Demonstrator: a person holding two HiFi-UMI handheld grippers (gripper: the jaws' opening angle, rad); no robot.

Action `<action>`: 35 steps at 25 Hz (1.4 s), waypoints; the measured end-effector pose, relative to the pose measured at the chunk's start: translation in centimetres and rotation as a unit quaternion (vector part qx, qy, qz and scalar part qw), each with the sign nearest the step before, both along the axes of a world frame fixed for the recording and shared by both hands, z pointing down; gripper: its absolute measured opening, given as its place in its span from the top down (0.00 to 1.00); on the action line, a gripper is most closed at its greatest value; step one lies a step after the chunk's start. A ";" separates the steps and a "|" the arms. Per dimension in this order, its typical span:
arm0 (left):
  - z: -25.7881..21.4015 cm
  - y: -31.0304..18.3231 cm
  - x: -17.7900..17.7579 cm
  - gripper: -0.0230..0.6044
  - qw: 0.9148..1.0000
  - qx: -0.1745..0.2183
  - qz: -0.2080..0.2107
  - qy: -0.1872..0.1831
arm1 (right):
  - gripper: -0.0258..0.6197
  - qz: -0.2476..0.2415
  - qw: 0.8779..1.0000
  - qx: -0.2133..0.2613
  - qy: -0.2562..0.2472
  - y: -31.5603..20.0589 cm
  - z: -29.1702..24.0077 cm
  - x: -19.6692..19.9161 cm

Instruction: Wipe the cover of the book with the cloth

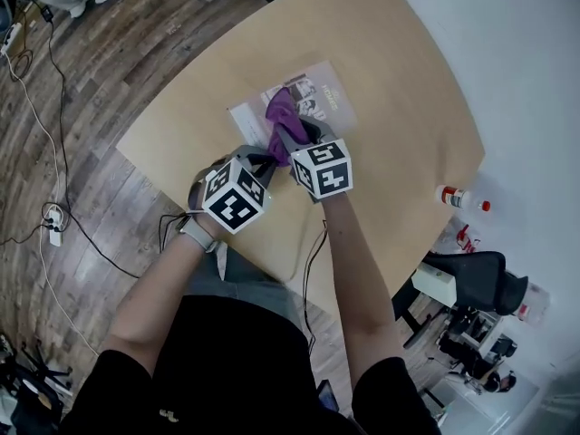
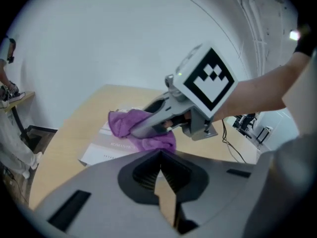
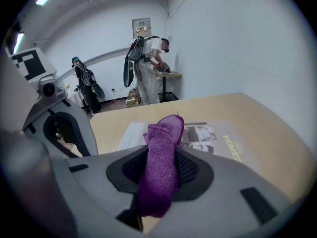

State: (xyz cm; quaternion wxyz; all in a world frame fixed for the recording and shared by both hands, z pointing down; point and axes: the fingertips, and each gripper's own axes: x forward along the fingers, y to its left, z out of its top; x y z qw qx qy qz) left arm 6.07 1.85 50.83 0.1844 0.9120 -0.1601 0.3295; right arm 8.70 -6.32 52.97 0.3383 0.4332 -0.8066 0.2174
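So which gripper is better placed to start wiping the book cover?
Right gripper: its jaws are shut on the purple cloth, over the book. The left gripper is shut, empty, beside it.

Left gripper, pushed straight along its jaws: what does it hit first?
Probably the purple cloth that the right gripper clamps, bunched on the book just ahead of the shut left gripper; depth is hard to judge.

A light wooden table [image 1: 408, 107] stood on a dark wood-plank floor [image 1: 109, 62]. Cables [image 1: 62, 134] ran across the floor past a white power strip [image 1: 54, 231]. A white bottle [image 1: 460, 198] with a red cap lay right of the table, near a black office chair [image 1: 476, 279]. One person [image 3: 148, 58] bent over a small stand by the far wall; another person [image 3: 83, 81] stood to its left.
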 end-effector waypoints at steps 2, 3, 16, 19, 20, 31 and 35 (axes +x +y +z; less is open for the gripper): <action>-1.0 0.2 -1.0 0.93 1.000 -0.002 -0.013 0.016 | 0.77 0.038 0.999 0.015 -0.016 1.7 -1.4 0.9; -1.6 0.3 -1.5 0.93 0.999 -0.002 -0.021 0.026 | 0.76 0.058 0.998 0.022 -0.024 2.7 -2.2 1.3; -12.1 3.5 -0.8 0.93 0.992 0.059 -0.015 0.114 | 0.76 0.215 0.967 0.109 -0.084 15.1 -14.9 6.7; -14.6 4.8 0.1 0.93 0.989 0.060 -0.001 0.134 | 0.76 0.231 0.960 0.131 -0.092 17.7 -17.5 7.3; -15.6 5.2 0.3 0.93 0.988 0.058 0.001 0.143 | 0.76 0.236 0.958 0.136 -0.093 18.5 -18.2 7.5; -24.3 8.1 1.0 0.93 0.969 0.049 -0.018 0.242 | 0.76 0.270 0.938 0.195 -0.101 26.1 -25.9 10.0; -26.1 9.2 1.7 0.93 0.966 0.095 0.006 0.240 | 0.76 0.273 0.932 0.220 -0.097 27.6 -28.2 11.0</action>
